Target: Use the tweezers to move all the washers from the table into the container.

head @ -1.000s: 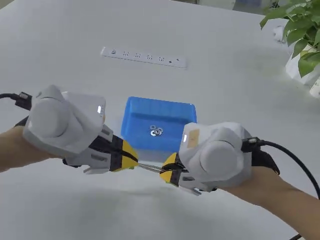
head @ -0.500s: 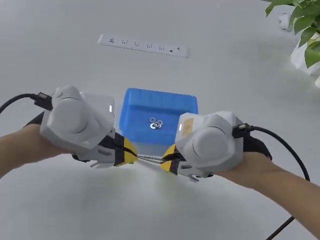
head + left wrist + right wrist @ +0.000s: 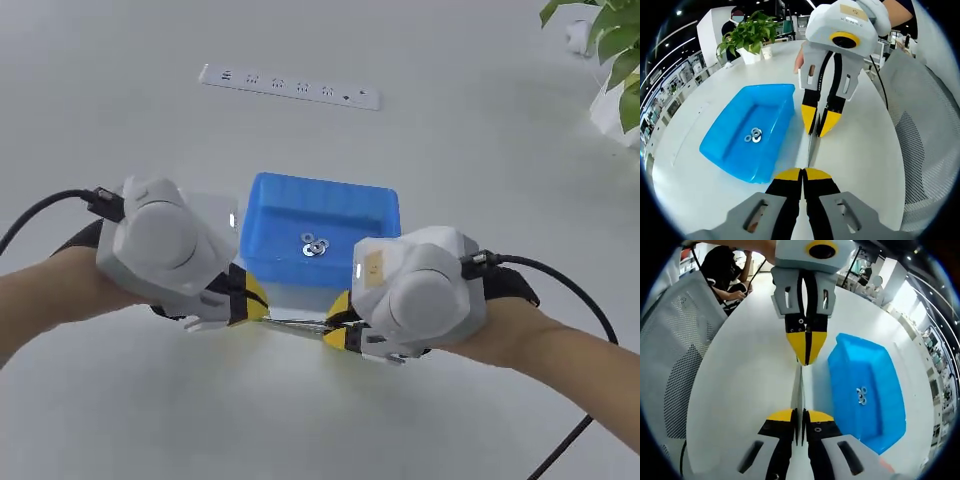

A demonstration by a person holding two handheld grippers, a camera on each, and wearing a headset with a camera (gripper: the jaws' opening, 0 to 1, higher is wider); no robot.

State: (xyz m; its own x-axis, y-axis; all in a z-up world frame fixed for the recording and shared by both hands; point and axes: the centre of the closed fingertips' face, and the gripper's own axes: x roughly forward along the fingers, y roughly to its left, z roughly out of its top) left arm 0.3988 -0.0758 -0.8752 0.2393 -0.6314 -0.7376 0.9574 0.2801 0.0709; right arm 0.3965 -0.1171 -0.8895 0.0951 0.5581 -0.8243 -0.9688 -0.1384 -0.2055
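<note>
The white tabletop is the biggest thing here, and everything else sits on it or hangs over it. At its far right corner stands a green plant in a white pot. In the middle sits the blue container, a low open box with four walls.

Just in front of the container, on the side near the person, two grippers face each other tip to tip. The left gripper points to the right. The right gripper points to the left. Each one is held in a hand, and a black cable runs off the back of each.

Far behind the container lies a long white power strip, well apart from the rest.

Between the two grippers runs a thin pair of silver tweezers. They lie flat, low over the tabletop and just beside the container's near wall. Each gripper has one end. In the left gripper view, the yellow-tipped jaws are pressed together on the near end of the tweezers, and the jaws of the right gripper pinch the far end. The right gripper view shows the same thing from the other side — its own jaws pinch the tweezers, and the left gripper grips the other end.

The smallest things are the washers — a little bunch of shiny rings lying close together on the floor of the container, near its middle.
</note>
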